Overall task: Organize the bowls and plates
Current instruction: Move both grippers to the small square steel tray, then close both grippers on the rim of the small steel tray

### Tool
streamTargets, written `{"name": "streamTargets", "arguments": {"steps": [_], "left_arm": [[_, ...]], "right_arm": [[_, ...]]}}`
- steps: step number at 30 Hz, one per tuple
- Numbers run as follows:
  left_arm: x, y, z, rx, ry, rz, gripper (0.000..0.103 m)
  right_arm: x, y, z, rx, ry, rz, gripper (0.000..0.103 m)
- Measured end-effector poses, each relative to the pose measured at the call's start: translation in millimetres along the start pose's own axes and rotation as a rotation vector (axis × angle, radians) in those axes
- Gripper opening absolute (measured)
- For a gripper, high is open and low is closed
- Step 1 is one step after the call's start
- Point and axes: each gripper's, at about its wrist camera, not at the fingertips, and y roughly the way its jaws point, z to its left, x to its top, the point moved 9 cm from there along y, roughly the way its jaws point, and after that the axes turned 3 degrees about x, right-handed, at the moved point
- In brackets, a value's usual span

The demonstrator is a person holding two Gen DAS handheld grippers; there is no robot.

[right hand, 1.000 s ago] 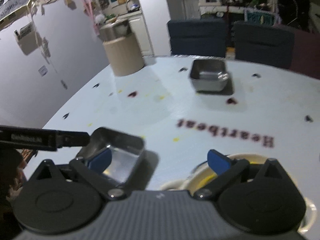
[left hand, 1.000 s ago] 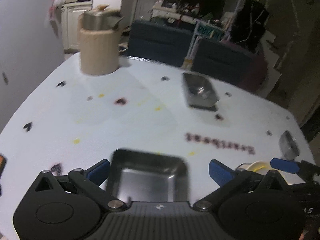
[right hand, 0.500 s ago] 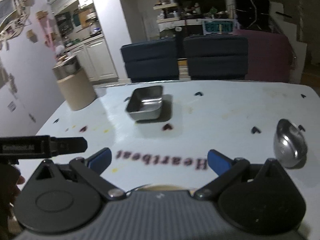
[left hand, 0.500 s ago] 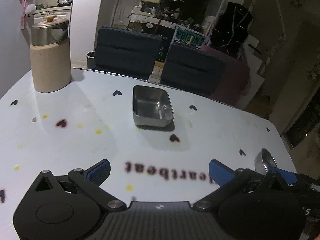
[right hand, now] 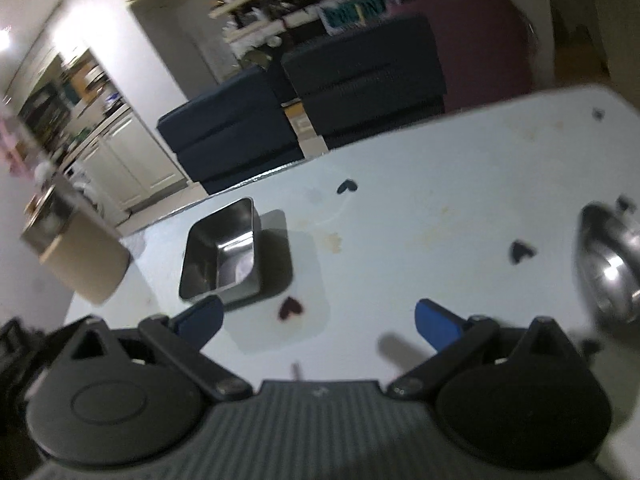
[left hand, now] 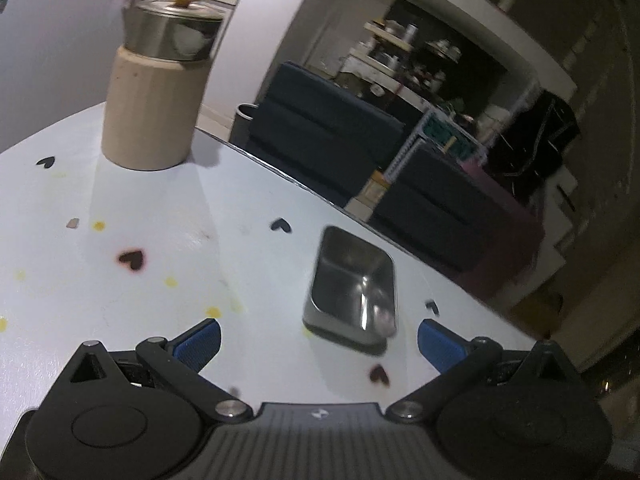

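Observation:
A rectangular steel bowl (left hand: 354,286) stands on the white table (left hand: 140,288), just ahead of my left gripper (left hand: 320,342), which is open and empty. The same bowl shows in the right wrist view (right hand: 222,254), ahead and left of my right gripper (right hand: 320,318), also open and empty. A round steel bowl (right hand: 610,264) lies tilted on the table at the right edge of the right wrist view.
A beige cylinder with a lidded steel pot on top (left hand: 154,92) stands at the table's far left; it also shows in the right wrist view (right hand: 68,256). Dark blue chairs (left hand: 324,148) stand beyond the far edge. Heart stickers dot the table.
Both grippers moved forward and tilted. The near steel tray and the plate seen a second ago have dropped out of view. The rectangular bowl is now closer.

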Motion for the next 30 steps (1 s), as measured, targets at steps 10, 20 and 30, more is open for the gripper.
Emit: {"name": "streamTargets", "arguments": {"steps": [10, 20, 30], "left_arm": [[24.7, 10.0, 24.9, -0.028, -0.1, 0.002, 0.103], [36.5, 3.0, 30.2, -0.047, -0.108, -0.017, 0.103], [26.6, 11.4, 21.1, -0.013, 0.006, 0.027, 0.103]], "right_arm": [[-7.0, 92.9, 44.6, 0.037, 0.203, 0.09, 0.099], [-17.0, 144.8, 79.9, -0.015, 0.185, 0.109, 0.085], [-17.2, 133.2, 73.5, -0.1, 0.034, 0.115, 0.044]]}}
